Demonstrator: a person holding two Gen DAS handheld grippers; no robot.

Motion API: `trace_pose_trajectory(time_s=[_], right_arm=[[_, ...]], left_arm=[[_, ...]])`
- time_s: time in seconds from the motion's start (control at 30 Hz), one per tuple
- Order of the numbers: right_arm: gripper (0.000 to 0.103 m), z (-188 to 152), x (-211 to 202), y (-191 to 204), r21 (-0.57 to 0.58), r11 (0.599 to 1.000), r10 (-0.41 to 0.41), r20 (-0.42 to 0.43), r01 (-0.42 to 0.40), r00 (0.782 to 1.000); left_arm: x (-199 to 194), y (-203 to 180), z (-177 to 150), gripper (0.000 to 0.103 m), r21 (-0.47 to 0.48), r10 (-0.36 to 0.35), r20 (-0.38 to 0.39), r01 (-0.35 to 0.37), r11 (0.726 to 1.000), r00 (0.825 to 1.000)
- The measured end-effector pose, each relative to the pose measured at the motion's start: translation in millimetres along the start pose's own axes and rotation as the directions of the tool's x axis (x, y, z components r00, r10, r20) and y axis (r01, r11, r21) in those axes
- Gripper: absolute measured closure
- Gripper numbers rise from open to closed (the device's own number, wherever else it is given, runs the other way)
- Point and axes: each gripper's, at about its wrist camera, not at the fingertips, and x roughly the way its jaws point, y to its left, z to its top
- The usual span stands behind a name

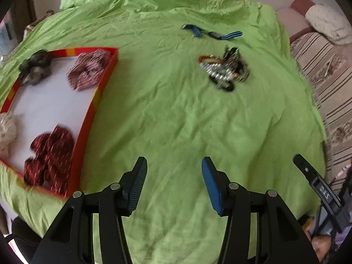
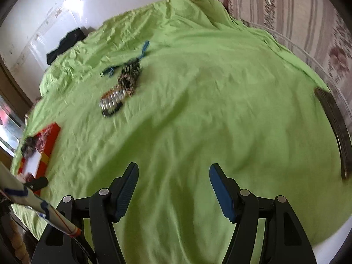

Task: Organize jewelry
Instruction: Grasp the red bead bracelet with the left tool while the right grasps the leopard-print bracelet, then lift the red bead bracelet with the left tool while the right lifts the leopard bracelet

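Both pairs of fingers are spread and empty over the green bed sheet. Four fabric scrunchies already lie in the red-rimmed white tray; the tangled bracelet pile and blue strap remain outside, well apart.

Green sheet, wrinkled, covers the whole work surface. Bunched into folds at far edge. Striped floral bedding just beside sheet on right; same bedding along far right in right view. White patterned pillow on top of a maroon cushion, far right corner. Pink cushion next to it. Black cloth at sheet's far left edge, against white wall. Wall scuffed, glossy. Dark curved rail along right edge of sheet, blurred. Window glare far left. Everything motion-blurred.
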Motion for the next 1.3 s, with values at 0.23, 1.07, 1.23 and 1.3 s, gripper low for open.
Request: trace_pose_trajectory(time_s=[0.23, 1.07, 1.23, 1.3], right_arm=[[0.039, 63, 41, 1, 0.020, 0.991, 0.134, 0.019, -0.135, 0.991], [0.098, 118, 137, 53, -0.015, 0.964, 0.264, -0.040, -0.265, 0.964], [0.098, 107, 99, 51, 0.002, 0.952, 0.307, -0.024, -0.307, 0.951], [0.098, 99, 79, 49, -0.001, 0.949, 0.315, -0.018, -0.316, 0.949]], left_arm=[[34, -20, 65, 0.053, 0.054, -0.068, -0.009, 0.069, 0.996, 0.998], [166, -61, 180, 0.096, 0.032, -0.151, -0.071, 0.154, 0.988, 0.986], [118, -52, 160, 0.096, -0.006, -0.200, -0.035, 0.200, 0.980, 0.979], [98, -49, 149, 0.096, -0.003, -0.213, -0.020, 0.213, 0.977, 0.977]])
